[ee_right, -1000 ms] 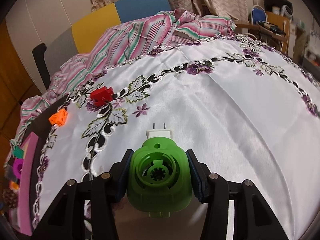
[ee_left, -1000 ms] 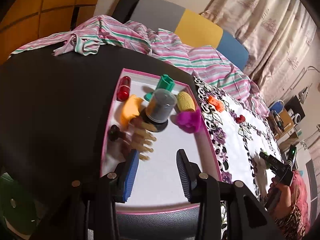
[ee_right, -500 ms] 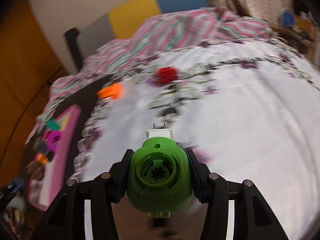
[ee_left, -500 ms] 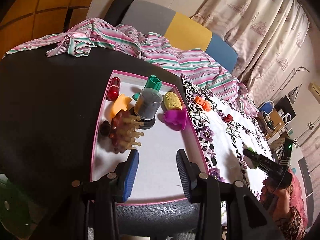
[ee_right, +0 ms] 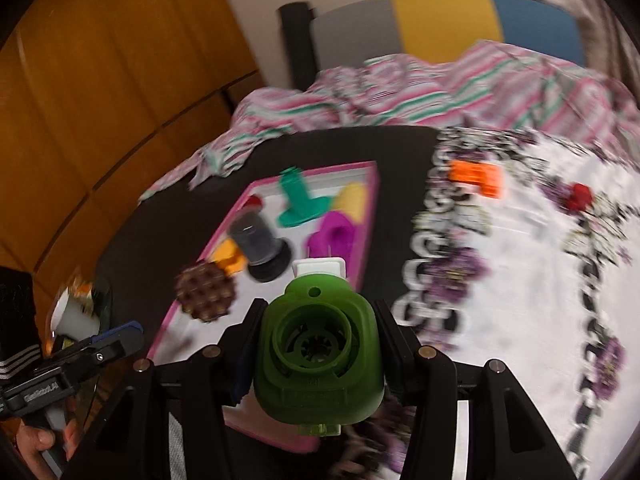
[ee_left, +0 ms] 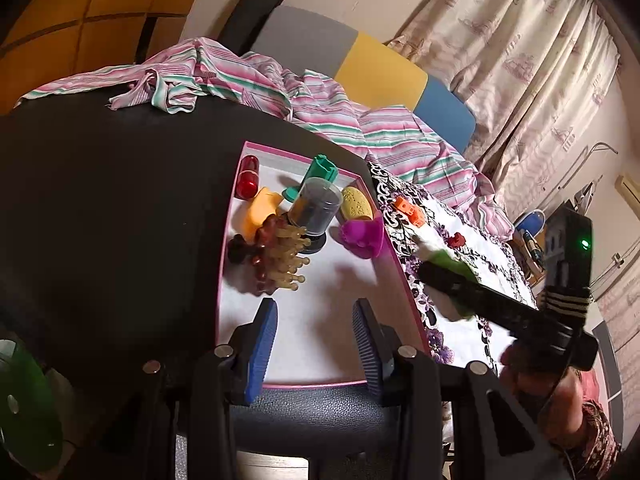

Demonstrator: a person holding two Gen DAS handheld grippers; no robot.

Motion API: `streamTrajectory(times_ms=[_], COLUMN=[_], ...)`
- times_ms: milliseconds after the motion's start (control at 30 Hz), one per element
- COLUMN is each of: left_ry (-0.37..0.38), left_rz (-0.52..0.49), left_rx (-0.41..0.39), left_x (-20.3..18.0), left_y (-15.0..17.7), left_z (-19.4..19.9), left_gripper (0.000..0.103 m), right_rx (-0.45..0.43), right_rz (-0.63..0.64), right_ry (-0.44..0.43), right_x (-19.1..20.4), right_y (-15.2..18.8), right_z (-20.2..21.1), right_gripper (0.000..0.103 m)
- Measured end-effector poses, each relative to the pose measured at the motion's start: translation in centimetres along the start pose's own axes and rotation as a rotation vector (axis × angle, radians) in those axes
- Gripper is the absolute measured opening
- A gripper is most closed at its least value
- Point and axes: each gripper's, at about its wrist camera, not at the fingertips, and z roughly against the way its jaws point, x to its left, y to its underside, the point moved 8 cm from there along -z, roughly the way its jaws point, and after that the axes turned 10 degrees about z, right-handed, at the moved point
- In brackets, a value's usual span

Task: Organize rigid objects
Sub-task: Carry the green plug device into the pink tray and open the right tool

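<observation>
My right gripper (ee_right: 318, 354) is clenched on a rounded green plastic plug-in device (ee_right: 318, 356) with a white pronged end, held above the near edge of the pink-rimmed white tray (ee_right: 370, 216), beside the floral white cloth (ee_right: 520, 280). My left gripper (ee_left: 316, 344) hangs released, nothing between its blue pads, over the tray's bare near end. In the tray sit a magenta plastic piece (ee_left: 362, 236), a teal stand (ee_left: 318, 174), a smoky clear cylinder (ee_left: 314, 208) and a brown pegged disc (ee_right: 206, 294). An orange block (ee_right: 478, 178) and a small red piece (ee_right: 578, 196) lie on the cloth.
</observation>
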Motion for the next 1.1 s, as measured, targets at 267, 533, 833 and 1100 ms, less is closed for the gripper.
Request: streamTrajectory(times_ms=[267, 533, 833, 1100], left_ry=[0.015, 0.015, 0.008, 0.025], left_rz=[0.027, 0.047, 0.038, 0.015], left_rx=[-0.022, -0.025, -0.01, 0.033], left_x=[0.8, 1.3, 1.1, -0.2], left_y=[-0.4, -0.6, -0.2, 0.7], left_z=[1.1, 1.2, 0.6, -0.7], left_gripper=[0.04, 0.04, 0.04, 0.04], right_rx=[0.1, 0.134, 0.078, 0.004], right_rz=[0.094, 0.101, 0.058, -0.026], right_ry=[0.019, 0.051, 0.019, 0.016], right_x=[2.4, 1.1, 0.8, -1.0], right_y=[-0.3, -0.7, 0.3, 1.4], right_z=[-5.5, -7.9, -4.4, -0.5], right_gripper=[0.052, 0.053, 0.06, 0.06])
